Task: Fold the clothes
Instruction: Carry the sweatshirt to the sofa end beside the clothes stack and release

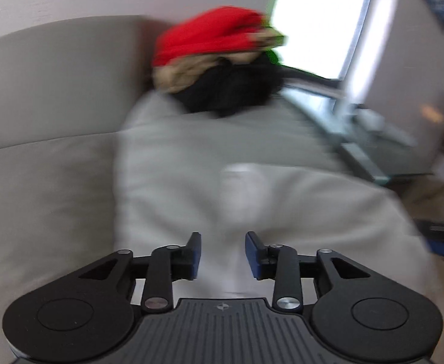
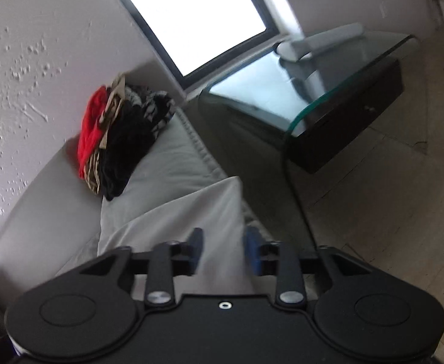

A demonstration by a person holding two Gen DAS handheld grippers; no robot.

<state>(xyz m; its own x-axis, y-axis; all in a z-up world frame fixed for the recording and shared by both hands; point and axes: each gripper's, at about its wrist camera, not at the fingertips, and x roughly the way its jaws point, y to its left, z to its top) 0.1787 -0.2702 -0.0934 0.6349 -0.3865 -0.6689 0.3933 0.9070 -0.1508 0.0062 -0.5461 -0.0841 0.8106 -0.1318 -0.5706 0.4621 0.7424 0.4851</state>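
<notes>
Left wrist view, badly blurred. Left tongs point(image 1: 223, 254) spread wide, nothing between the blue pads point(image 1: 195, 256), hovering low and level over a pale grey garment point(image 1: 252, 200) that fills the near and middle ground. Garment draped over the seat of a grey sofa point(image 1: 40, 166), smooth, with a faint lighter patch near its middle. Whether the tongs touch the cloth: cannot tell. Far beyond, at the sofa's back corner, a heap of clothes point(image 1: 219, 60): red on top, tan in the middle, black underneath, resting on the far end of the seat. To the right, a bright window point(image 1: 319, 21) and a glass table point(image 1: 358, 139), both smeared.

Right wrist view, sharper and tilted hard, so the room leans. Right tongs point(image 2: 223, 250) likewise parted, gripping nothing, held above the near right edge of the pale garment point(image 2: 185, 221), whose pointed corner reaches toward the far right at the seat's edge. Right-hand pad point(image 2: 251, 250) past the cloth's border, over the sofa's edge. Grey sofa point(image 2: 173, 157) running away to the far left, with the clothes heap point(image 2: 122, 139) at its far end against the rough white wall point(image 2: 25, 60): red, tan, black and a patterned black-and-white piece. Right of the sofa, the glass table point(image 2: 313, 91) with a pale long object lying on top, below the window point(image 2: 188, 15). Tiled floor point(image 2: 388, 197) on the right.
</notes>
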